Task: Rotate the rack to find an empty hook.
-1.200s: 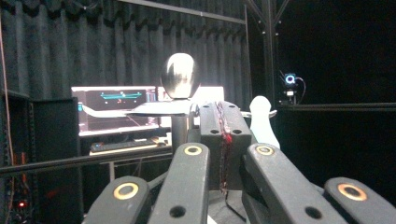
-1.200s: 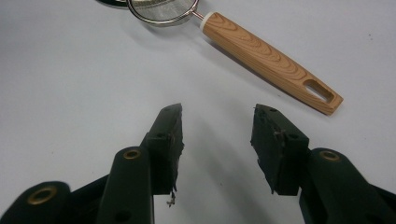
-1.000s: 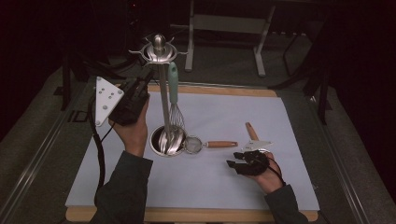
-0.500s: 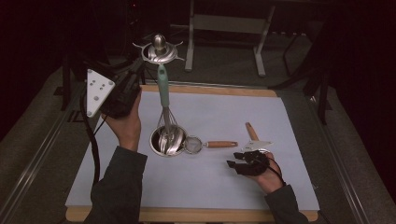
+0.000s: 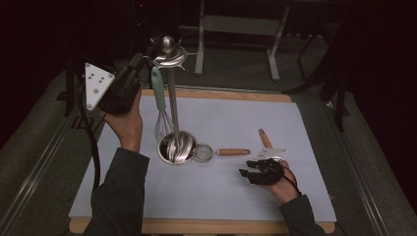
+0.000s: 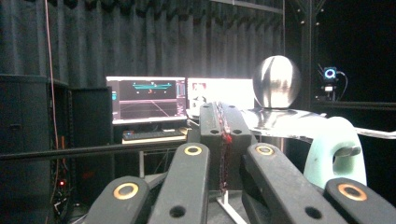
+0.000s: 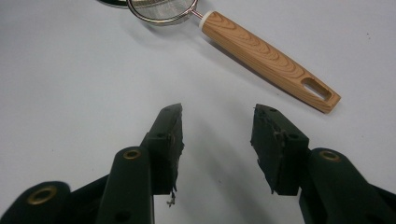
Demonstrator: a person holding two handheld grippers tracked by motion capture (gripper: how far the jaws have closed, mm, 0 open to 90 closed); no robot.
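Mint-green whisk (image 5: 158, 88) hangs by its handle from the top disc of the steel utensil stand (image 5: 172, 105), wire head down by the stand's base bowl.

- Change: a second ago the whisk handle showed on the right of the pole; now it sits on the left of it. Your left gripper (image 5: 141, 59) has drawn back from the pole, up and to the left, and is now level with the top disc. Its fingers are pressed together with nothing between them. In the left gripper view the handle's loop (image 6: 335, 154) sits over a hook just right of the closed fingers (image 6: 219, 130), under the stand's ball finial (image 6: 276, 81).
- Reading: the whisk looks hung and let go. I'd count that piece done, though whether it has stopped swinging I cannot tell.
- Your right gripper (image 5: 248, 169) rests on the white tabletop (image 5: 221, 113), unmoved, fingers apart and empty.
- Left to hang, by my judgement: the wood-handled strainer (image 5: 205, 152), touching the stand's base, and the spatula (image 5: 268, 145) just beyond your right gripper. The strainer's handle (image 7: 271, 60) lies just ahead of the open fingers.

Writing: no brand or label readable on any utensil. The two monitors (image 6: 147, 98) behind show graphics, too small to read.
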